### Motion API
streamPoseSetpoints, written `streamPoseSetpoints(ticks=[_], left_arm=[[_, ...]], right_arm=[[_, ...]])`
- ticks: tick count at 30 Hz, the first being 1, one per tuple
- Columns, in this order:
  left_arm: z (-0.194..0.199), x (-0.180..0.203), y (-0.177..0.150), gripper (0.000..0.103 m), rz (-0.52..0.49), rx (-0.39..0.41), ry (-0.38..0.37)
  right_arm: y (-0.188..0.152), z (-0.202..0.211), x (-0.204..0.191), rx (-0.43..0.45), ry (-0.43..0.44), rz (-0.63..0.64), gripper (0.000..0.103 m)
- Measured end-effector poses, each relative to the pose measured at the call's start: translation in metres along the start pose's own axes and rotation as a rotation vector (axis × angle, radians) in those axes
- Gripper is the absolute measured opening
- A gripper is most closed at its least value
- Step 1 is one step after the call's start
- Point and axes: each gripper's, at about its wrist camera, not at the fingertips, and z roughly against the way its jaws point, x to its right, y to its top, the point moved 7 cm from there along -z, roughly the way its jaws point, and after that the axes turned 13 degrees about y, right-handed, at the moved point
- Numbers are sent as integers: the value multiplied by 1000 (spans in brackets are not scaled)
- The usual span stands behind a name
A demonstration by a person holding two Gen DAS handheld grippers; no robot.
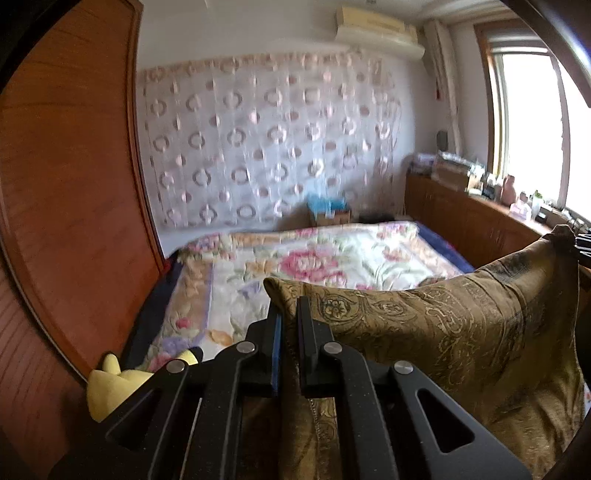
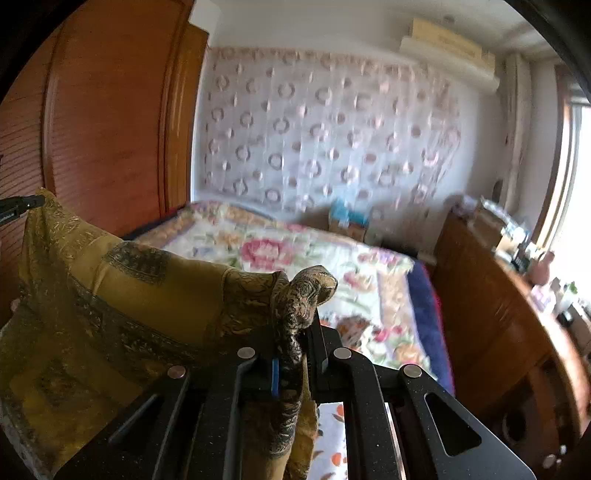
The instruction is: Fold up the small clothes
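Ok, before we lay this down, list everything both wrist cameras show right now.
Gold paisley-patterned cloth: one, mustard-gold with dark print, hanging stretched between both tongs above the bed.
Floral quilted bedspread: one, cream with pink flowers, covering the bed.
Yellow plush toy: one, by the wardrobe, lower left.
Wooden wardrobe: one, reddish-brown, left of the bed.
Patterned sheer curtain: one, white with pink rings, back wall.
Low wooden cabinet: one, brown, under the window, cluttered top.
Air conditioner: one, cream, high on the wall.
Left tongs: black, shut on one cloth corner.
Right tongs: black, shut on a bunched corner.
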Motion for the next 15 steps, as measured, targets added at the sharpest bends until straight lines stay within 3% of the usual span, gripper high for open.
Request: streamPoseSetpoints(ticks=[5,8,10,11,12,15], left_arm=[[-37,11,-20,9,-21,-68,-2],[-46,11,-29,17,-11,-104,-5],[-45,10,-37,30,-9,-118,-7],[-44,9,-41,42,-11,-123,-18],[-42,9,-44,46,-12,-125,-23],[-34,5,-59,47,-22,-153,-33]], right_arm=[[3,-37,20,-75,32,-47,10],[-3,-46,23,-121,34,-69,20],[-4,-46,25,-151,22,-80,27],[-4,-47,27,-156,19,-84,34],[-3,-41,26,-161,24,-87,36],[-9,-22,23,-160,31,-104,37]])
